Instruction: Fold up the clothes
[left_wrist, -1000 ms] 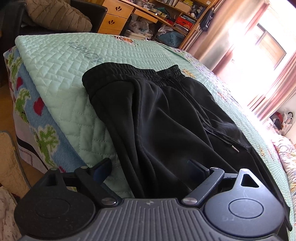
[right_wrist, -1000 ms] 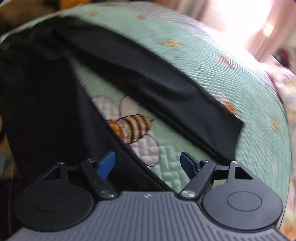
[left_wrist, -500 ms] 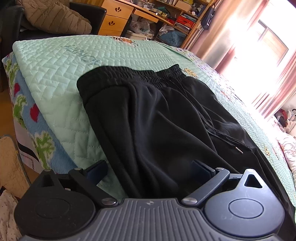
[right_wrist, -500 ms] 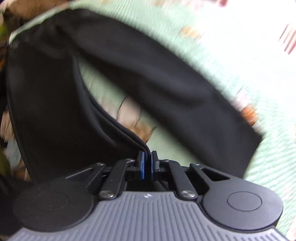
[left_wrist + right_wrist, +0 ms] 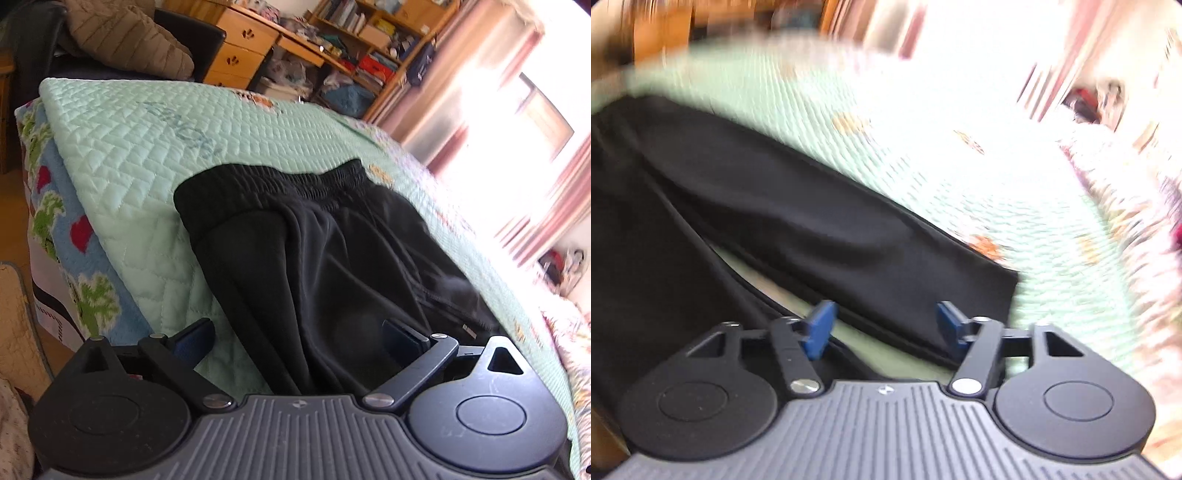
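Note:
Black trousers (image 5: 314, 251) lie on a mint green quilted bedspread (image 5: 129, 136), their elastic waistband (image 5: 280, 181) at the far end. My left gripper (image 5: 297, 332) is open low over the near part of the trousers, with cloth lying between its spread fingers but not pinched. The right wrist view is blurred. There my right gripper (image 5: 885, 319) is opening above the two trouser legs (image 5: 812, 221), its blue pads (image 5: 820, 325) apart and pressing on nothing. The far leg ends at a hem (image 5: 1008, 288) on the bedspread (image 5: 960, 192).
A patterned blanket (image 5: 55, 221) hangs under the quilt at the bed's left edge, above a beige rug (image 5: 14, 306). Behind the bed are a wooden desk with drawers (image 5: 236, 48), full shelves (image 5: 369, 29), a padded jacket (image 5: 125, 37) and a bright curtained window (image 5: 517, 129).
My right gripper shut on the edge of the near trouser leg, then let go and rose; the legs now lie closer together. The left gripper stayed open and hardly moved.

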Demonstrator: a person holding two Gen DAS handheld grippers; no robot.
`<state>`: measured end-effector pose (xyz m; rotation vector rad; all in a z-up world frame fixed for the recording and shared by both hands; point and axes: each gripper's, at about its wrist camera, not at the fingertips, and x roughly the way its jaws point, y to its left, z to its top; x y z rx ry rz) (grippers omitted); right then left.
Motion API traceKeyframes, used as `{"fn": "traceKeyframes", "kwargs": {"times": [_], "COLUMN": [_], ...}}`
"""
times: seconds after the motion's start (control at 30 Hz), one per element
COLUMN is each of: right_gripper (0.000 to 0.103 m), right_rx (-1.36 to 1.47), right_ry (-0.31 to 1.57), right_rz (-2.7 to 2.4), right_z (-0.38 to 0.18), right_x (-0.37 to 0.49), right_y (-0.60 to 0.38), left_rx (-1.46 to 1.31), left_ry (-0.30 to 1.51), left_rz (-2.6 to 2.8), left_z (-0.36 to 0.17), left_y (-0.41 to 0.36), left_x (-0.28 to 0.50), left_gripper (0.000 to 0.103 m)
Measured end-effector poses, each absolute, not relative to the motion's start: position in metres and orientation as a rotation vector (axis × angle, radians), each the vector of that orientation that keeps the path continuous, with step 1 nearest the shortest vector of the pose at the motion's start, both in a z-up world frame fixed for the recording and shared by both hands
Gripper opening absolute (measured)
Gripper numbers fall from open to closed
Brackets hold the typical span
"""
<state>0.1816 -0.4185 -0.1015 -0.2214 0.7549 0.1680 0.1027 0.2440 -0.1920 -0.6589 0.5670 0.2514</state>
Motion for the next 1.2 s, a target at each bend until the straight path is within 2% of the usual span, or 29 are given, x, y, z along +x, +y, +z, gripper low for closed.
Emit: {"fn": "traceKeyframes", "kwargs": {"times": [0.13, 0.3, 0.43, 0.53, 0.73, 1.0, 1.2], "right_gripper": [0.069, 0.069, 0.069, 0.064, 0.071, 0.072, 0.075], "right_rx": [-0.199, 0.296, 0.214, 0.241, 0.587, 0.730, 0.795], "right_ry": [0.662, 0.680, 0.788, 0.821, 0.606, 0.583, 0.588], "right_rz": [0.094, 0.257, 0.275, 0.123, 0.094, 0.196, 0.310], "right_z": [-0.104, -0.121, -0.153, -0.164, -0.133, -0.141, -0.165], "right_x": [0.172, 0.181, 0.199, 0.199, 0.164, 0.172, 0.180], "right_y": [-0.378, -0.344, -0.288, -0.293, -0.337, -0.323, -0.286], "left_rx": [-0.661, -0.673, -0.657, -0.592, -0.591, -0.399, -0.434], "left_ry": [0.558, 0.531, 0.516, 0.483, 0.410, 0.390, 0.557], "left_rz": [0.240, 0.252, 0.241, 0.248, 0.274, 0.139, 0.105], "left_z": [-0.188, -0.184, -0.176, -0.164, -0.145, -0.093, -0.097], "left_y": [0.244, 0.248, 0.247, 0.250, 0.268, 0.269, 0.293], "left_x": [0.098, 0.091, 0.086, 0.078, 0.082, 0.173, 0.298], "left_gripper": [0.097, 0.097, 0.097, 0.098, 0.098, 0.099, 0.100]}}
